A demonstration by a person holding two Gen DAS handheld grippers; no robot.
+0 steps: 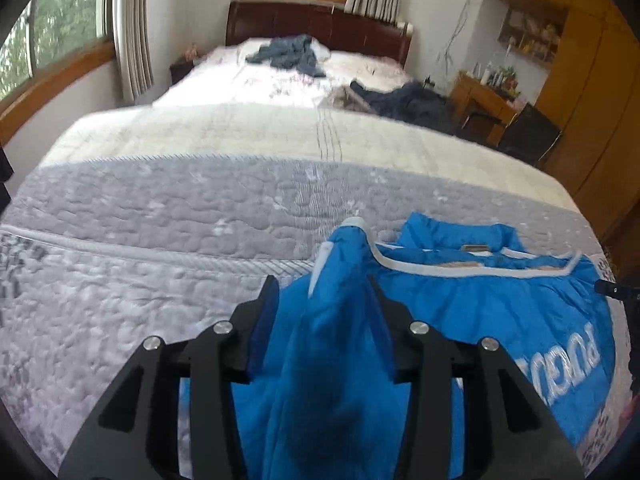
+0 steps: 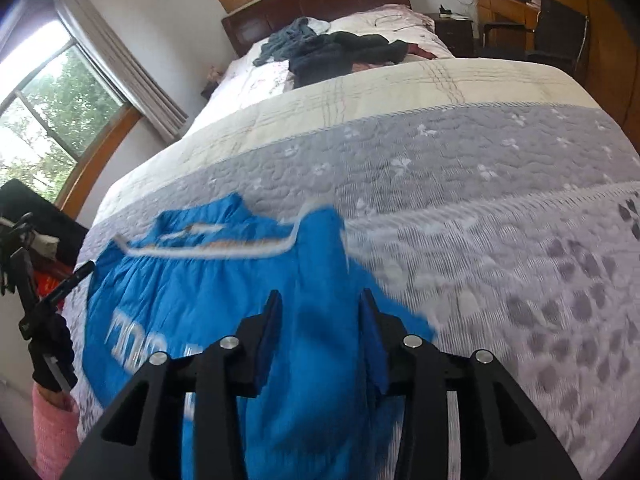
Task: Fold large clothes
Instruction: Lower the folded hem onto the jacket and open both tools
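A bright blue padded jacket (image 1: 460, 320) with white trim and white lettering lies on the grey quilted bedspread (image 1: 160, 240) at the near end of the bed. My left gripper (image 1: 322, 292) is shut on a bunched fold of its left side, and the fabric rises between the fingers. In the right wrist view the same jacket (image 2: 180, 292) spreads to the left, collar away from me. My right gripper (image 2: 320, 300) is shut on a fold of its right side. The other gripper (image 2: 86, 270) shows at the left edge, held by a gloved hand with a pink sleeve.
Dark clothes (image 1: 288, 54) (image 2: 332, 54) lie heaped near the wooden headboard (image 1: 320, 24). A wooden desk (image 1: 480, 100) and black chair (image 1: 528, 132) stand right of the bed, beside a tall wardrobe (image 1: 592, 100). Curtained windows line the left wall. Cream and grey bedspread (image 2: 480, 220) stretches beyond the jacket.
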